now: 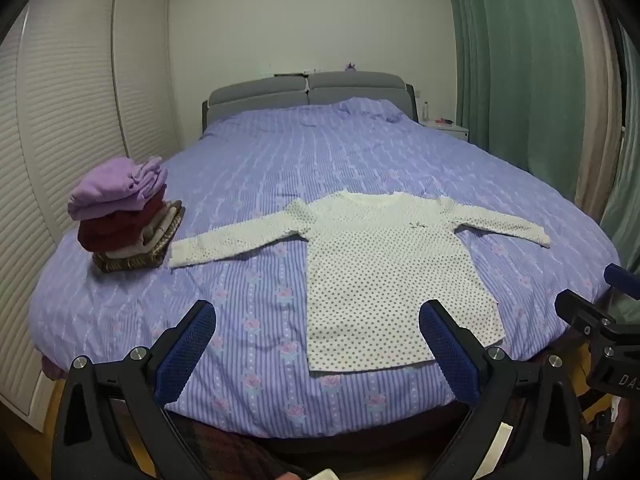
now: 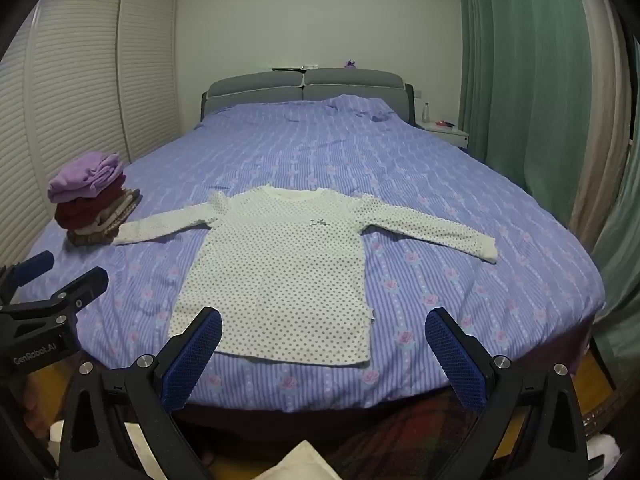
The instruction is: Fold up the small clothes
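1. left wrist view: the left gripper (image 1: 318, 336) hangs over the foot of the bed (image 1: 256, 392), jaws wide apart and empty. the white dotted shirt (image 1: 384, 280) lies flat on the striped cover, sleeves spread to 9 and 3 o'clock, its hem near the right fingertip. a stack of folded clothes (image 1: 120, 208) sits at 9 o'clock.
2. right wrist view: the right gripper (image 2: 322, 340) is likewise spread, holding nothing; the shirt's hem is at 12 o'clock, just beyond its left fingertip.
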`<state>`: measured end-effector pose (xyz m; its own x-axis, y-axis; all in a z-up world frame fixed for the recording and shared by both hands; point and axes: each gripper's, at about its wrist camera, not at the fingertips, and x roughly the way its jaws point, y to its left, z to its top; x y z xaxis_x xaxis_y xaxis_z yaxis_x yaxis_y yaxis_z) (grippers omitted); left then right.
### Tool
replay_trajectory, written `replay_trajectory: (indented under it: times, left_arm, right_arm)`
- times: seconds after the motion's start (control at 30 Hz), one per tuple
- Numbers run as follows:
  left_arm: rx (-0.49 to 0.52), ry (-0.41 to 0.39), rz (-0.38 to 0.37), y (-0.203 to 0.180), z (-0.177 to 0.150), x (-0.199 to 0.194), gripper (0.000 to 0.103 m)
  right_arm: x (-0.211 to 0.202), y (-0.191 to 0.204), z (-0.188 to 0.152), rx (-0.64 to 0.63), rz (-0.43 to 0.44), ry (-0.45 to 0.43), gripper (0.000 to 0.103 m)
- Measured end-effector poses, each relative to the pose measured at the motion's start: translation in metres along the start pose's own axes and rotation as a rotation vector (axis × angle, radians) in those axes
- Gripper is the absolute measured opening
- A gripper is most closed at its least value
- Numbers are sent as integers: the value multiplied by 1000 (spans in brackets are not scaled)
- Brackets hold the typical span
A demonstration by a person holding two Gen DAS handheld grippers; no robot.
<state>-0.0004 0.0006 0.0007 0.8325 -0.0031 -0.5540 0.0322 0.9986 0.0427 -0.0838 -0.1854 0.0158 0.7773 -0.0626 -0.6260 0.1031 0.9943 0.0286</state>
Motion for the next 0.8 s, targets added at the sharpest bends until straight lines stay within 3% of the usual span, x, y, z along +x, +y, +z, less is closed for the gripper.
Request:
replay_trajectory:
  times: [0.3, 0.8]
  left_arm:
    - [7, -46, -27, 3, 3, -10, 103]
    - [4, -68, -7, 3, 5, -16, 103]
  right_arm:
    - [-3, 0, 0, -6, -1, -5, 102]
    - [-12, 1, 3, -11, -2, -35, 102]
